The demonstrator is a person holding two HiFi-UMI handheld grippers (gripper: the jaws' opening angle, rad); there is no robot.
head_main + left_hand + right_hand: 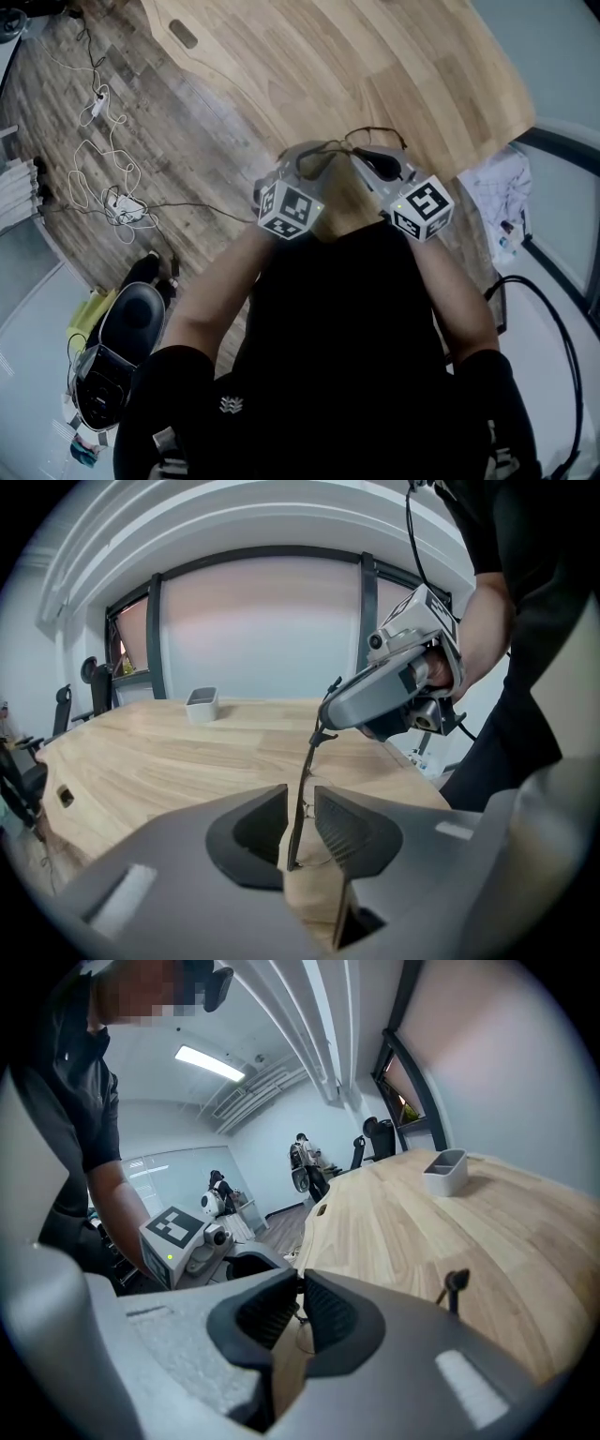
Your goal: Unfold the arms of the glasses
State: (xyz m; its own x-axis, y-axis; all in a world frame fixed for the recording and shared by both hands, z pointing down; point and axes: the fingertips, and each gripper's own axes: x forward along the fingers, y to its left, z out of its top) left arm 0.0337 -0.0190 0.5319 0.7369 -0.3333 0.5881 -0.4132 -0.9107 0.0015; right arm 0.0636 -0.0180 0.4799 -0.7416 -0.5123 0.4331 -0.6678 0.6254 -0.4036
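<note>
Held item: thin dark wire-framed glasses (375, 131), in the air above the near edge of the light wooden desk (375, 56), at the centre of the head view between the two grippers.
Left side: the left gripper (300, 787) is narrowly parted. The frame wire runs upright through the gap, and the pads do not press on it.
Right side: the right gripper (300, 1274) is clamped on a thin part of the glasses. In the left gripper view its tip pinches them from the upper right.
Far back: a small grey rectangular tray (202, 705) stands on the desk, left of centre.
</note>
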